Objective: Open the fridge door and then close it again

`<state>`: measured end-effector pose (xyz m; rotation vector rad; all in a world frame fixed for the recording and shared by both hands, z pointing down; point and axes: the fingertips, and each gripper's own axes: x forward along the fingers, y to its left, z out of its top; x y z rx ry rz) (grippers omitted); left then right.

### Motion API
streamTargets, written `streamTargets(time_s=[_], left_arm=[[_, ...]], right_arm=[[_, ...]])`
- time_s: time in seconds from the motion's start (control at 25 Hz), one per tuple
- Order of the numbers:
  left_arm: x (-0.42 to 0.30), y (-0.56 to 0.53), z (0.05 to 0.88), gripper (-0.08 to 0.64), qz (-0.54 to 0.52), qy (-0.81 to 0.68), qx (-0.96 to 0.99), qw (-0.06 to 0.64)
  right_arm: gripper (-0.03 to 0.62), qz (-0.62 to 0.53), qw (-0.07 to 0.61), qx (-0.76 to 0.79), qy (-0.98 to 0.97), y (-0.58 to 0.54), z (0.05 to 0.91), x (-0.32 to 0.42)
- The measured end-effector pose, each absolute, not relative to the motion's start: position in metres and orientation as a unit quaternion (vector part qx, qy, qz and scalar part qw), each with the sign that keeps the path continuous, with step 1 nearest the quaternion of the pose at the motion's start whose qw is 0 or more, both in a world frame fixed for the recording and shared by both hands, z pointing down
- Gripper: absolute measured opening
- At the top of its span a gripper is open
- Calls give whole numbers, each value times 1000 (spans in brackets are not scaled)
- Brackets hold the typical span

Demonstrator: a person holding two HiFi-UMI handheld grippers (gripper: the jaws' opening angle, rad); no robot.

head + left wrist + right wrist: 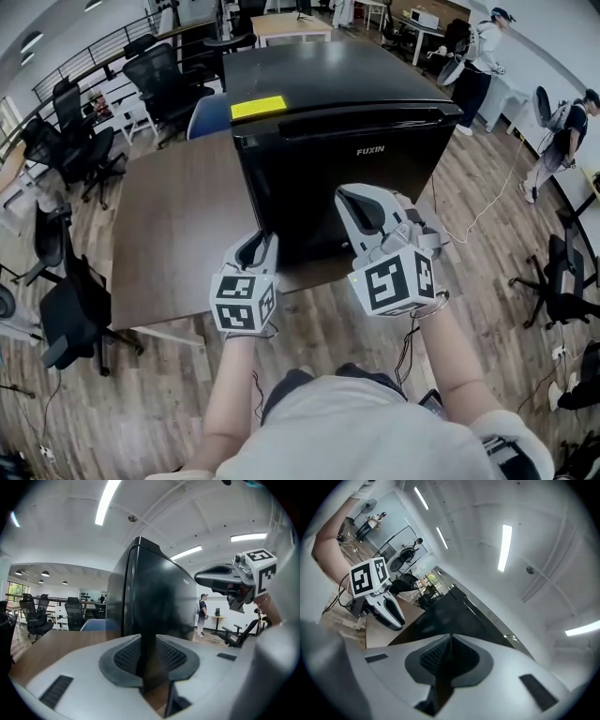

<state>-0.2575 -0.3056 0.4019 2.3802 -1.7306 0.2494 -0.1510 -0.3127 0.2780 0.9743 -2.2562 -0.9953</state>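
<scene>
1. One word can be read: "FUXIN" [370,150], white print near the top of the door [319,192] of the black fridge [328,80], at about 1 o'clock from the door's middle.
2. On the fridge top, toward 10 o'clock, lies a yellow label [258,107]; any print on it is too small to read.
3. On the brown desk [169,234] the fridge stands with its door shut, facing the person.
4. At the door's 7 o'clock corner the left gripper [257,242] has its jaws a slit apart, pinching nothing; whether it touches the door is unclear.
5. At 5 o'clock the right gripper [356,199] is clenched and empty, and it hides part of the door's lower edge.
</scene>
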Motion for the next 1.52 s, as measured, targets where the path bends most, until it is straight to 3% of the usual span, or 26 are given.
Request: streamTargets(time_s=[0.08,0.28,0.6,1.12,1.52], left_arm=[[-259,-311,401,149,87,-581,804,90],[-259,-324,394,223,89,-576,810,74],[-264,-341,391,245,83,-570,814,79],[-262,-356,393,249,105,-551,824,82],[-264,-356,394,249,86,-543,832,73]], right_arm=[[95,-381,252,346,-820,-314,275,-156],[186,-446,285,330,-781,-324,263,-162],[308,-483,319,317,-751,-350,245,-157],[313,-482,368,278,-745,-379,250,-157],[301,-480,368,271,-749,-378,253,-160]])
